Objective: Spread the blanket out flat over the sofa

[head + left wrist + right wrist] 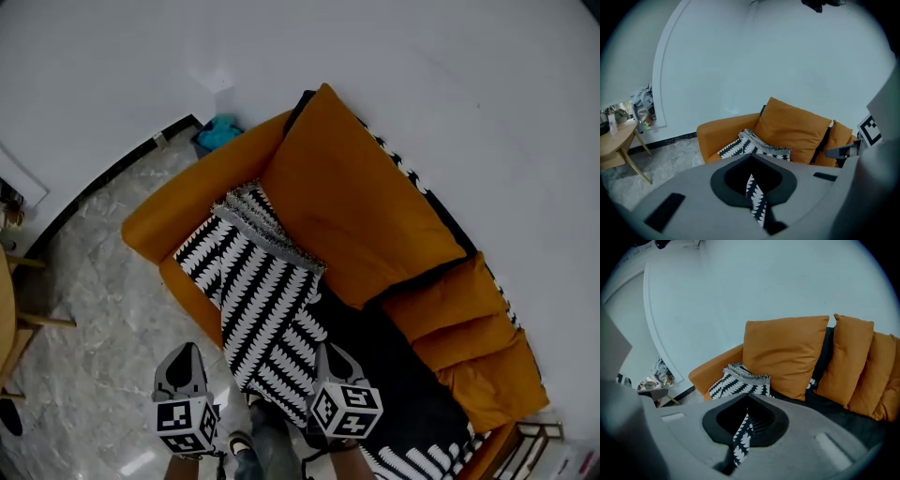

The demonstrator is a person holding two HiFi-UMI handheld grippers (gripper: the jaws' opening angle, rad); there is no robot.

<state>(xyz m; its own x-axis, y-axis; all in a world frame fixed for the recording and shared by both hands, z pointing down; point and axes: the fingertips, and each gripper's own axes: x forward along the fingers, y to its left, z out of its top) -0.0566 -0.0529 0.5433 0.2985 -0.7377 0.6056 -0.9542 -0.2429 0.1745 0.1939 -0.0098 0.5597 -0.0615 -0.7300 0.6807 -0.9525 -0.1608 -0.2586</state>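
Here the black-and-white blanket lies as a folded strip across the sofa seat, its fringed end toward the backrest. In front of the sofa, the left gripper and the right gripper each pinch its front edge. Only the left gripper view shows a wooden table beside the sofa. The sofa stands on a grey marble floor against a white wall.

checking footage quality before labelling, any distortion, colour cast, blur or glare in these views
Head view: strong fisheye, the skirting bends and lower corners go dark; even light, blanket pattern sharp. Left gripper view: bluish cast, round dark vignette, left gripper body close and soft, sofa crisp. Right gripper view: same cast and vignette, right gripper soft up close, orange cushions clear, no glare.
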